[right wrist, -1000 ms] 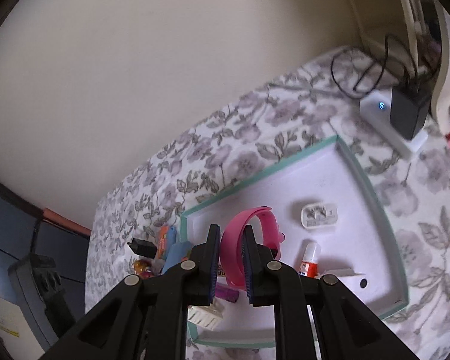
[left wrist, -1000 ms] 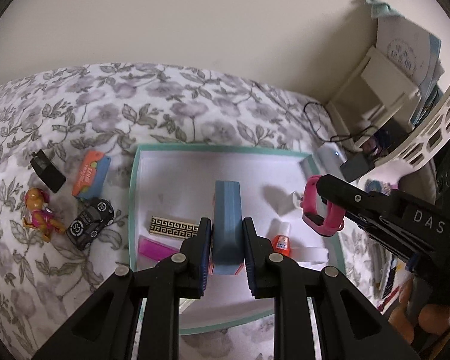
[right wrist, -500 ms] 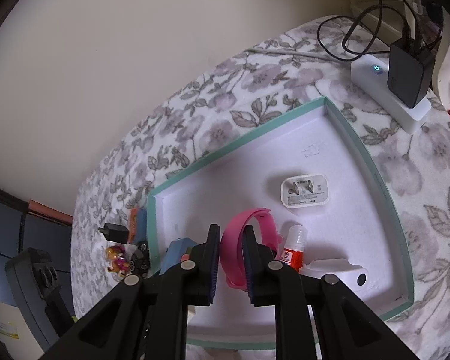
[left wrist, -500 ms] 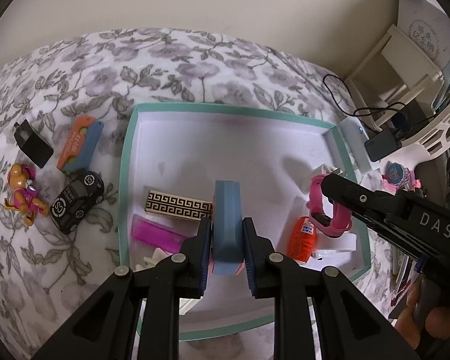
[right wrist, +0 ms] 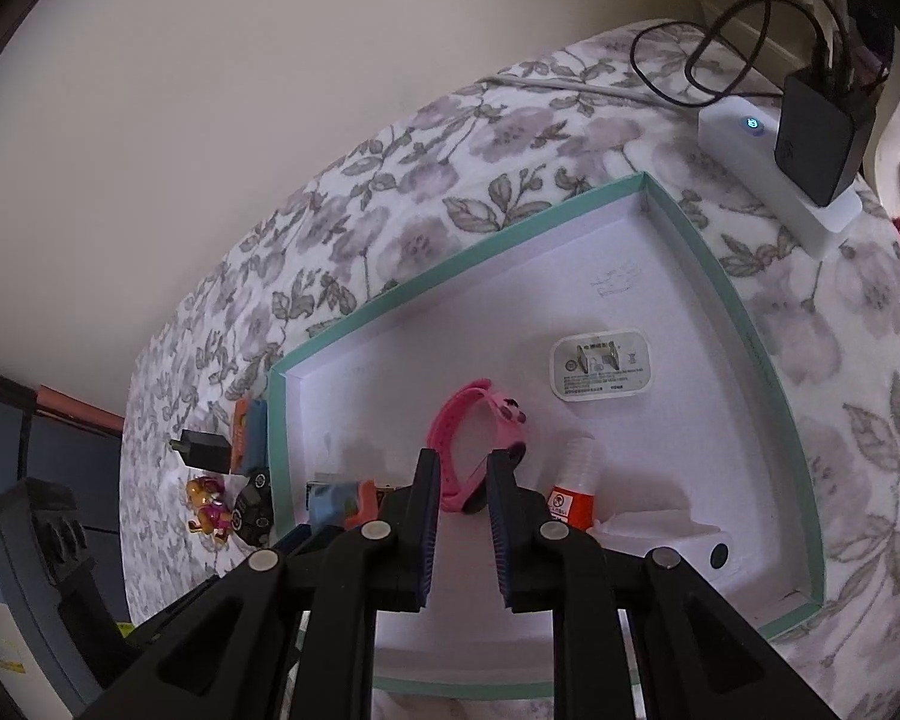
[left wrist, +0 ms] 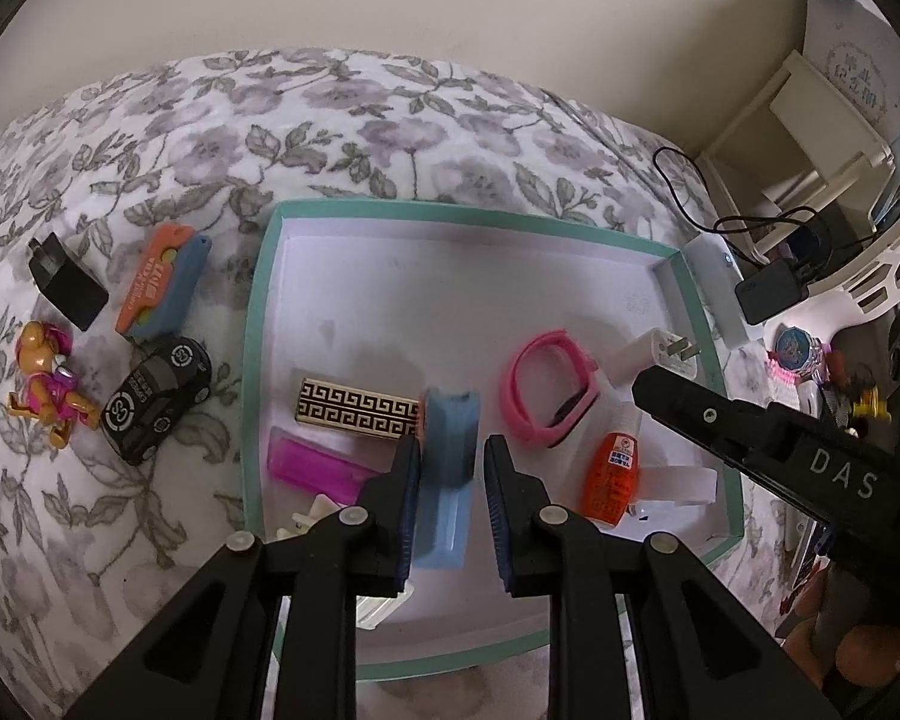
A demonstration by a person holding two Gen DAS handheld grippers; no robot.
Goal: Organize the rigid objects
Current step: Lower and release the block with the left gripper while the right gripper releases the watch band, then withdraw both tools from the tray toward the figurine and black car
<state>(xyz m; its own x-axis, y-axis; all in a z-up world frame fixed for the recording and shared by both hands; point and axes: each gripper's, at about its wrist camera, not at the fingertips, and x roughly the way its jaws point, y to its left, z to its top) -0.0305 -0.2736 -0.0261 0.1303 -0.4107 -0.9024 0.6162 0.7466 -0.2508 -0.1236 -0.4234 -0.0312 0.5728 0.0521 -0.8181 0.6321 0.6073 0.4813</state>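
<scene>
Inside the teal-rimmed white tray [left wrist: 257, 324] on the floral bedspread [left wrist: 354, 114], a blue-and-orange block [left wrist: 448, 450] lies flat between the fingers of the left gripper [left wrist: 450, 468]; the jaws stand apart, with a visible gap on the right side of the block, so nothing is clamped; just left of the block sits a black-and-gold key-pattern bar [left wrist: 357, 408], and below that a magenta translucent piece [left wrist: 318, 471]; a small white item shows near the left finger, too hidden to name. To the right of the block the pink wristband [left wrist: 549, 387] rests on the tray floor on its edge; in the right wrist view the right gripper [right wrist: 459, 498] has its fingers spread on either side of the band's near end, not pressing on it; beside the band lie an orange glue bottle [left wrist: 612, 474], a white plug adapter [right wrist: 600, 363] with its prongs up, and a white device [right wrist: 684, 540] near the tray's right corner. Outside the tray, to its left, are a black charger [left wrist: 66, 282], another orange-and-blue block [left wrist: 162, 282], a black toy car [left wrist: 156, 399] and a pink-and-yellow toy figure [left wrist: 45, 378]; beyond the tray's far right corner a white power strip [right wrist: 768, 180] carries a black adapter [right wrist: 822, 138].
</scene>
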